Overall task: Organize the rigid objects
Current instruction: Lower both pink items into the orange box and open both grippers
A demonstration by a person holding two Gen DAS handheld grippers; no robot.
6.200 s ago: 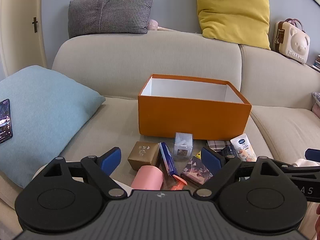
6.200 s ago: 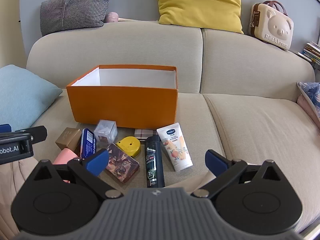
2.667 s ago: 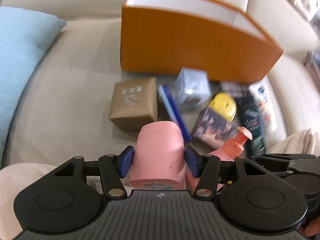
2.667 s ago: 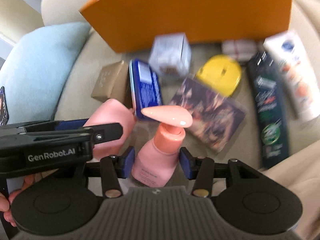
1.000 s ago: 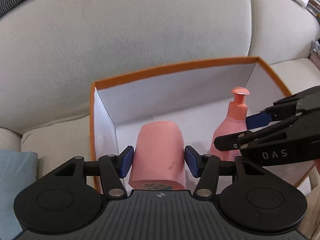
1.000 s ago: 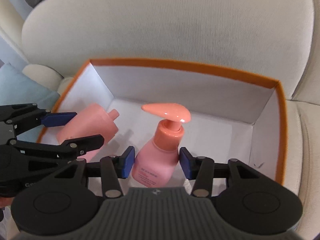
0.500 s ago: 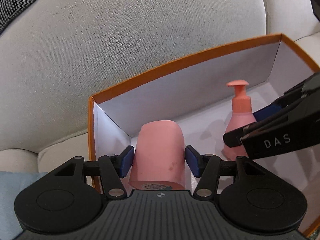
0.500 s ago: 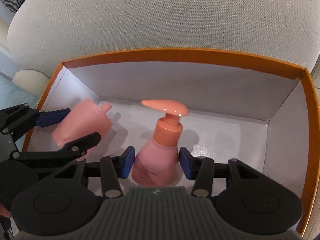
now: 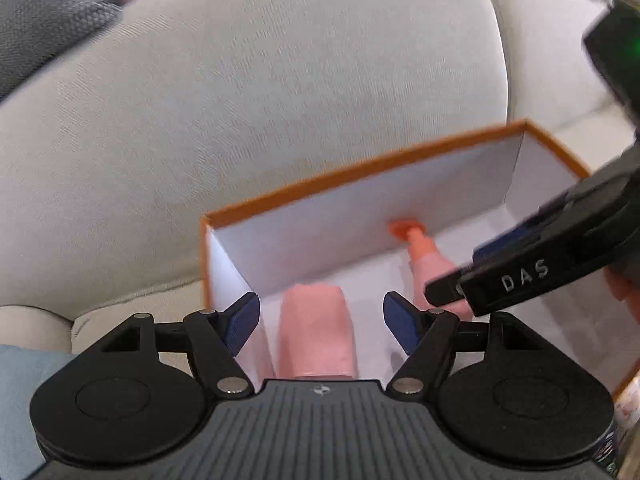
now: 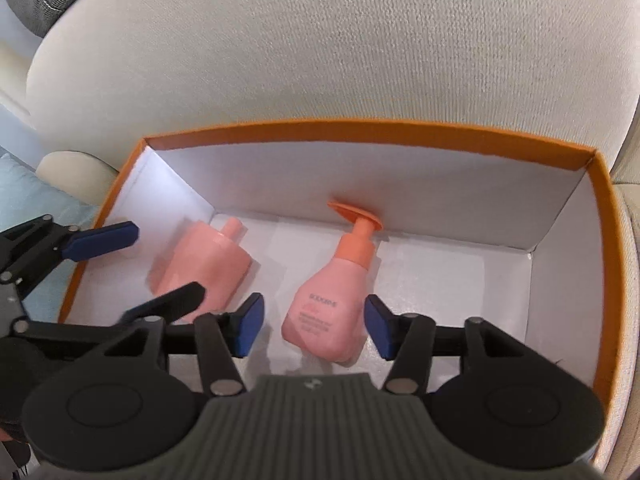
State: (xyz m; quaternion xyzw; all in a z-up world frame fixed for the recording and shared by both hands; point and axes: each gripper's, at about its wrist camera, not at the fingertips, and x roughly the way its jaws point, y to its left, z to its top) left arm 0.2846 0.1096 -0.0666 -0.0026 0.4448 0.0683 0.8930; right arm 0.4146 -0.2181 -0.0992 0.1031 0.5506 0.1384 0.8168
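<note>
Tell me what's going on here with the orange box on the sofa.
A person is packing toiletries into the orange cardboard box on the beige sofa. The left hand-held gripper is opening around a pink capless bottle; the right hand-held gripper is opening around a pink pump bottle with an orange nozzle. Both bottles are in the box, no longer pinched.

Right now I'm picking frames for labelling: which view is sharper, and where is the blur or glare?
Right wrist view: mostly sharp, the pump bottle label nearly legible; bright patch on the orange box left inner wall. Left wrist view: motion-smeared, the box rim and capless pink bottle soft; only the left claw crisp.
</note>
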